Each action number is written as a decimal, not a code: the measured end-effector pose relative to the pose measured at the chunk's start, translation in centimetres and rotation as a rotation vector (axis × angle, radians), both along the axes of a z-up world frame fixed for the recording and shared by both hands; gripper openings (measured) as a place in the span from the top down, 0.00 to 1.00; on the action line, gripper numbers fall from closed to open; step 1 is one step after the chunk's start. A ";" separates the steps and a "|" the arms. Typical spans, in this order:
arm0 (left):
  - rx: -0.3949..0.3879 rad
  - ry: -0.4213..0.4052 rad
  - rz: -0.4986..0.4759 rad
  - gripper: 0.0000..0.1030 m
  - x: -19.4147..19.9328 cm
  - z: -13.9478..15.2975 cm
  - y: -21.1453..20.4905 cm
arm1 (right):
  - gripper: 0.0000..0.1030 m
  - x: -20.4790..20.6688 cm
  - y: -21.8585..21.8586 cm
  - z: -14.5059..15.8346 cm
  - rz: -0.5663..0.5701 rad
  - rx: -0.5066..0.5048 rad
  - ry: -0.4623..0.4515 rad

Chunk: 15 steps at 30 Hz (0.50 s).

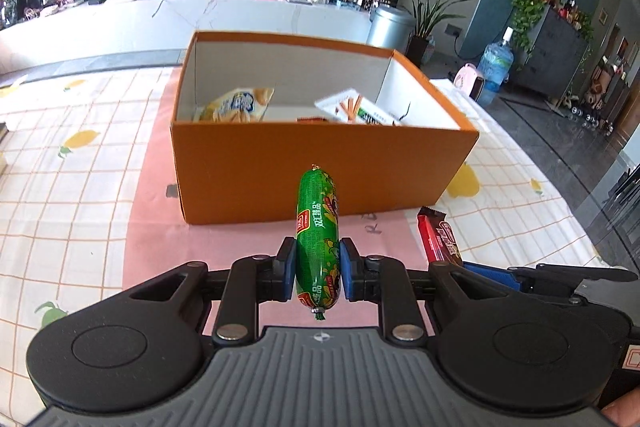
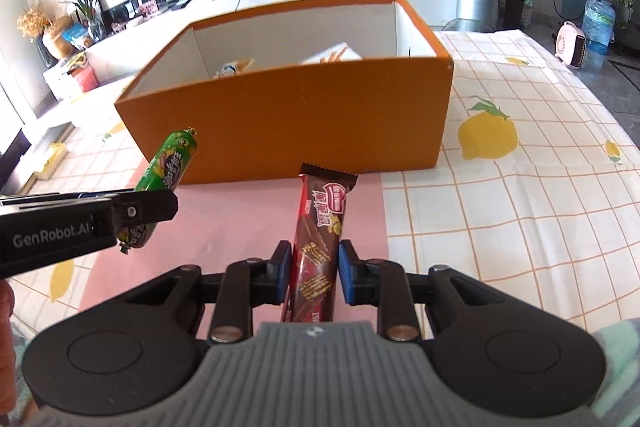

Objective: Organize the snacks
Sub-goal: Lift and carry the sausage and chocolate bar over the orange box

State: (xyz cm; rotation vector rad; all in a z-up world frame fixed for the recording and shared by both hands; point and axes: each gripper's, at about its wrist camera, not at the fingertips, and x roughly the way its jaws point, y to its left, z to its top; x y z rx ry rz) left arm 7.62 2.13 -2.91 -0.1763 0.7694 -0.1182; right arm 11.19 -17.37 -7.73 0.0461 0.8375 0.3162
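Note:
My left gripper (image 1: pixel 318 259) is shut on a green sausage (image 1: pixel 318 227) that points away toward the orange box (image 1: pixel 280 171). My right gripper (image 2: pixel 314 259) is shut on a brown wafer bar (image 2: pixel 318 239), also pointing at the orange box (image 2: pixel 320 119). Both hang above the pink mat (image 1: pixel 160 227), short of the box's near wall. The right wrist view shows the green sausage (image 2: pixel 172 163) and the left gripper (image 2: pixel 140 211) at its left. In the left wrist view the wafer bar (image 1: pixel 440 239) sticks up at the right. Inside the box lie a yellow snack bag (image 1: pixel 236 105) and a white packet (image 1: pixel 352 107).
The box stands on a tablecloth (image 2: pixel 520 207) with a lemon print. Beyond the table are a white counter (image 1: pixel 200 15), a metal bin (image 1: pixel 390 25), potted plants and a water bottle (image 1: pixel 496 61). A hand shows at the lower right of the left wrist view.

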 end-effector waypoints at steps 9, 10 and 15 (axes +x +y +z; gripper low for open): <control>-0.037 -0.101 0.004 0.76 -0.2 3.3 1.6 | 0.79 -1.1 -0.2 5.3 0.045 0.043 -0.095; -0.036 -0.110 0.005 0.76 0.0 3.7 1.7 | 0.79 -1.0 -0.1 5.9 0.051 0.043 -0.107; -0.010 -0.142 -0.003 0.76 1.2 5.3 2.0 | 0.79 0.4 0.3 8.3 0.086 0.055 -0.136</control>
